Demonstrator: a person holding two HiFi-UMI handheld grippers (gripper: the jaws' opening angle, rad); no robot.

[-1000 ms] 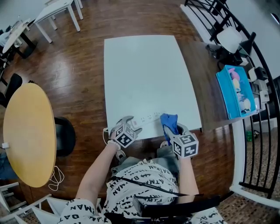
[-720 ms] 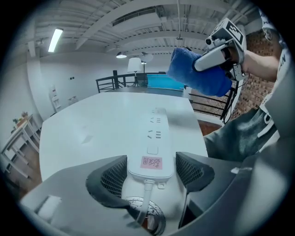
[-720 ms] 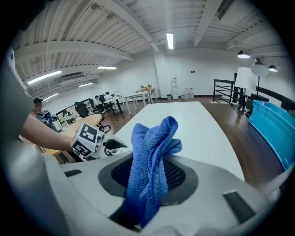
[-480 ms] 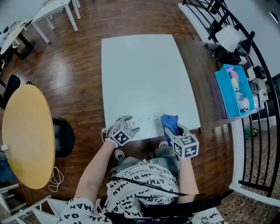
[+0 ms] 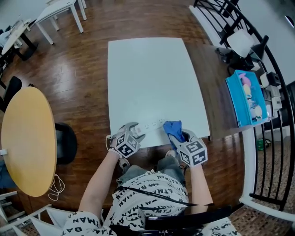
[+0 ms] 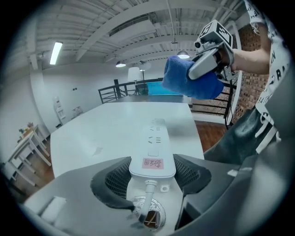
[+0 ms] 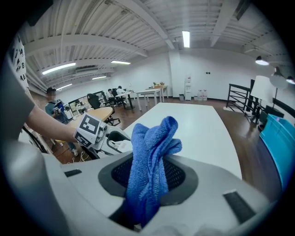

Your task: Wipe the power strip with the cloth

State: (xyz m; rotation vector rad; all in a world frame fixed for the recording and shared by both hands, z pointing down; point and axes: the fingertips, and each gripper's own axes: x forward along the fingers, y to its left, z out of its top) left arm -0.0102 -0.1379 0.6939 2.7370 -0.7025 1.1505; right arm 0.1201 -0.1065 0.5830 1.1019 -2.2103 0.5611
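A white power strip [image 5: 153,125] lies along the near edge of the white table [image 5: 152,78]. In the left gripper view the strip's cord end [image 6: 152,162] sits between the pads of my left gripper [image 6: 152,169]. Its jaws are closing and both pads meet the strip's sides. In the head view the left gripper [image 5: 137,131] is at the strip's left end. My right gripper [image 5: 179,137] is shut on a bunched blue cloth [image 5: 174,128], just right of the strip. The cloth [image 7: 150,159] sticks up from between the pads of the right gripper [image 7: 150,179]. The cloth [image 6: 190,79] hangs above the strip's far end.
A brown side table at the right carries a blue tray [image 5: 245,97] and a white lamp [image 5: 241,41], with a black railing [image 5: 272,138] behind. A round yellow table [image 5: 27,138] and a black chair [image 5: 67,143] stand to the left. White desks [image 5: 60,11] are far left.
The left gripper's jaws have closed in on the strip's cord end. The right gripper has carried the cloth a little to the left, toward the strip.
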